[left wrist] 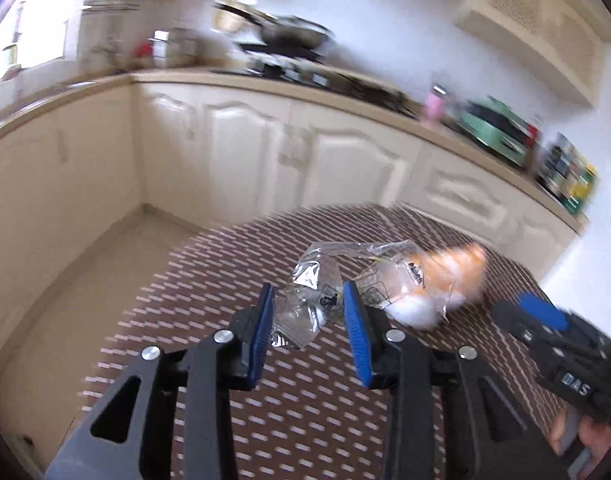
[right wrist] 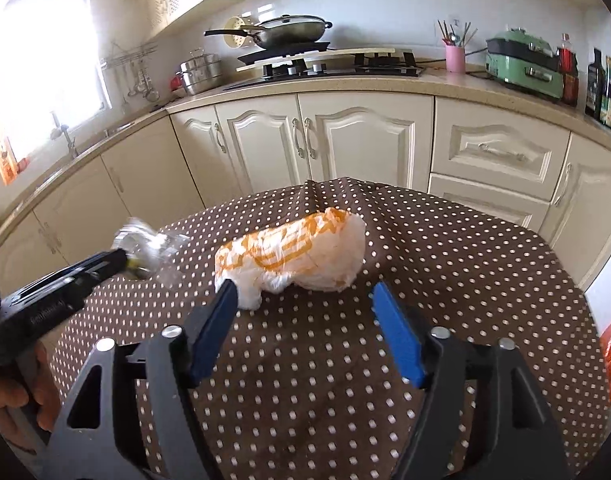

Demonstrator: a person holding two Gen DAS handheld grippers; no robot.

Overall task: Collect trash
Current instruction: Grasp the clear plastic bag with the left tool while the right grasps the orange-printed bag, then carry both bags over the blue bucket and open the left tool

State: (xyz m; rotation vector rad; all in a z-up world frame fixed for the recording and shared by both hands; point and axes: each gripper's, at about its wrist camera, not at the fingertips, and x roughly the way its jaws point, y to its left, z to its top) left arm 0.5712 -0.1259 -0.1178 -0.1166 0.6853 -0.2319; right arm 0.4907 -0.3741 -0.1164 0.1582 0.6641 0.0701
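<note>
Item one, nearest: the left gripper, jaws drawn in to a narrow gap with a crumpled clear plastic wrapper between the blue pads. The pads appeared to bear on its sides, so it was judged to be gripped, though motion blur in the left wrist view left the contact less than certain. The wrapper sat on the brown polka-dot tablecloth or just off it; which could not be told.

Item two: the right gripper, jaws standing wide and holding nothing. Its left pad lay at the near corner of the bag, touching or just short of it; its right pad stood clear.

Item three: a white plastic bag with orange print, lying bunched on the tablecloth near the table's middle, just beyond the right gripper and just beside the wrapper.

Handling, judged: both pieces of trash looked very light, soft and crushable, with slick film surfaces likely to slide from a shallow pinch. The bag seemed best taken across a gathered fold at its near end, jaws closed well down so several layers were caught. The wrapper would need a firm squeeze on its crumpled body.

Item four, farthest: cream cabinets, a countertop with a hob and wok, a pink utensil cup and a green appliance.
</note>
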